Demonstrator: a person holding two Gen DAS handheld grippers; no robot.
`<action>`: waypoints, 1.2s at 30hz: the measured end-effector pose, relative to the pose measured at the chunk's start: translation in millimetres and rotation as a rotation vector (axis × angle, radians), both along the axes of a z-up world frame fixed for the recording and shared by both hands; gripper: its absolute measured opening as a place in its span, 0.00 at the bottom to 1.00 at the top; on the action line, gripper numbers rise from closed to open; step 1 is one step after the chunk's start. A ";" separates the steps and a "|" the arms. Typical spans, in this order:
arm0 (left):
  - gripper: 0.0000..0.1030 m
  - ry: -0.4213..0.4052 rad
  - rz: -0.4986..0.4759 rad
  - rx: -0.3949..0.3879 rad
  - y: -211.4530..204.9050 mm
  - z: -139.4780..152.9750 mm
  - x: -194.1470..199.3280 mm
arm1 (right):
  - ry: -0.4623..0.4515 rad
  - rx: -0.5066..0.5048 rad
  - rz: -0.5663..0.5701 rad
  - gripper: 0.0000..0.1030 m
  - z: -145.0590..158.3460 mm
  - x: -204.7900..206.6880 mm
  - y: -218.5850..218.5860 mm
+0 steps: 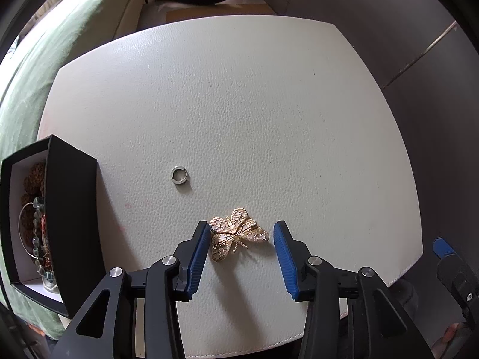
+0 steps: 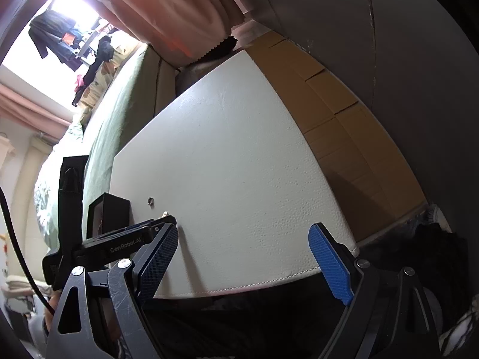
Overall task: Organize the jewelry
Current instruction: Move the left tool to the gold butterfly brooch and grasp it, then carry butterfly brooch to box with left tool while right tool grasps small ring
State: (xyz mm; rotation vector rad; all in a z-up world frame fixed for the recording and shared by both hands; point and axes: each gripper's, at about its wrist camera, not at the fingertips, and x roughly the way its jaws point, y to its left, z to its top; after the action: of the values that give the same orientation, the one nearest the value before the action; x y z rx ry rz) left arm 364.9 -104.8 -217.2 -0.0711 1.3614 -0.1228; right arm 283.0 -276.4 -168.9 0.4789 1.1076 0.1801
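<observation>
A gold butterfly brooch [image 1: 238,233] lies face down on the white leather tabletop [image 1: 239,104], between the blue pads of my left gripper [image 1: 242,230]. The left pad touches the brooch's edge while the right pad stands clear of it, so the jaws are half open around it. A small silver ring [image 1: 178,175] lies further out, to the left. At the table's left edge, a black jewelry box [image 1: 71,209] holds brown beads and a grey-green bead string [image 1: 37,239]. My right gripper [image 2: 245,233] hangs open and empty over the near table edge. From there the ring [image 2: 150,200] and box [image 2: 109,209] show small.
A green-covered bed [image 2: 119,113] runs along the table's left side. Flattened cardboard [image 2: 329,113] lies on the right, against a dark wall. One blue finger of the right gripper [image 1: 443,246] shows at the lower right of the left wrist view. A pink curtain hangs at the back.
</observation>
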 end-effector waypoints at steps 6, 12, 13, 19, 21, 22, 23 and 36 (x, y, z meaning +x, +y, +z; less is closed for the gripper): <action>0.40 -0.009 -0.038 0.031 -4.1 -1.3 -1.7 | 0.004 -0.014 -0.004 0.87 1.2 0.9 3.2; 0.39 -0.042 -0.011 -0.021 16.2 15.1 -1.9 | 0.015 -0.021 0.022 0.87 -0.5 7.1 15.7; 0.39 -0.051 -0.007 -0.026 29.0 18.9 -6.6 | 0.017 -0.021 0.027 0.87 -0.9 9.0 19.6; 0.39 -0.105 0.041 -0.053 63.8 47.0 -10.0 | 0.008 0.000 0.078 0.87 0.8 23.8 45.7; 0.39 -0.123 0.062 -0.062 78.8 54.3 -11.4 | 0.003 0.000 0.100 0.87 2.7 30.1 56.4; 0.39 -0.130 0.071 -0.068 80.3 65.2 -12.0 | 0.000 0.002 0.112 0.86 4.0 34.6 62.7; 0.39 -0.136 0.080 -0.075 86.4 68.4 -13.2 | -0.001 0.005 0.121 0.85 4.4 39.0 66.9; 0.39 -0.191 0.194 -0.120 162.8 95.6 -29.0 | 0.048 -0.057 0.278 0.37 -2.1 77.2 152.9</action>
State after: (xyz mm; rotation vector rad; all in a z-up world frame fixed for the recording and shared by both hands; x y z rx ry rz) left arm 335.9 58.1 -121.7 -0.2847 1.1491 -0.0461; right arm 360.2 -123.5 -170.9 0.2778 1.2214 0.3805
